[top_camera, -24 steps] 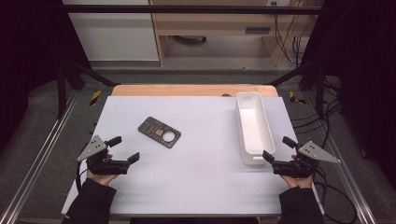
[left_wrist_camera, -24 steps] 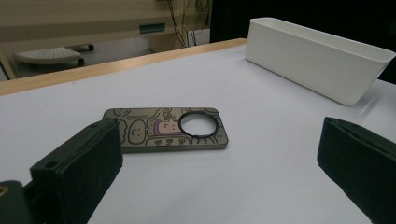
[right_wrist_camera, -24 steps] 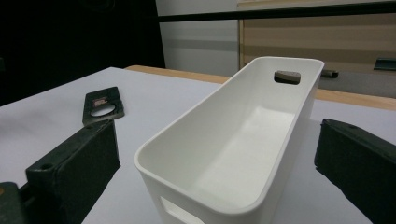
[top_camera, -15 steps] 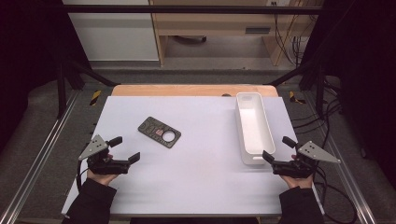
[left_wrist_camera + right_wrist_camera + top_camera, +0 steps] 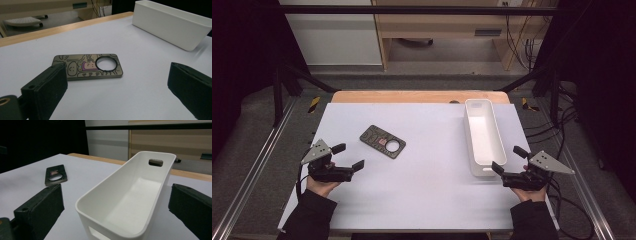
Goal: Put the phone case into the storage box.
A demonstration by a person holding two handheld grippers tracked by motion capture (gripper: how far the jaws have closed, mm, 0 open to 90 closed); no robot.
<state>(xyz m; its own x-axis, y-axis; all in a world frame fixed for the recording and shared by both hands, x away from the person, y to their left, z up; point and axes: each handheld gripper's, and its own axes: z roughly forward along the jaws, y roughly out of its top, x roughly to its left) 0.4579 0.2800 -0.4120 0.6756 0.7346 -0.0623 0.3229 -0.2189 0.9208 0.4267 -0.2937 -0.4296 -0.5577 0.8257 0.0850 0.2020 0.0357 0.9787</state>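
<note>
High view, change: both hands and grippers sit where they sat a moment ago; the flat card and the tray have not shifted.
High view, desk point(image 5: 412, 200): white matt sheet over a wooden top, a strip of wood showing along the far edge.
High view, card point(image 5: 382, 141): thin dark rectangle with rounded corners and a round hole near one end, lying flat left of the desk's middle, turned askew to the edges.
High view, tray point(image 5: 483, 136): long narrow white plastic tray with rounded corners, running along the right edge from the far edge toward the near one.
High view, left gripper point(image 5: 348, 156): near the left edge, jaws spread and empty, pointing toward the card but apart from it.
High view, right gripper point(image 5: 508, 160): near the right edge, jaws spread, empty, just by the tray's near end.
Left gripper view, card point(image 5: 87, 66): printed with cartoon line figures and a purple patch beside the black-rimmed hole; smooth, slightly glossy, ahead of the two black padded jaws, untouched.
Right gripper view, tray point(image 5: 130, 195): smooth walls, a slot handle in the far end wall, its near end between the wide-apart jaws without contact.
Right gripper view, card point(image 5: 55, 175): lies farther off on the desk.
</note>
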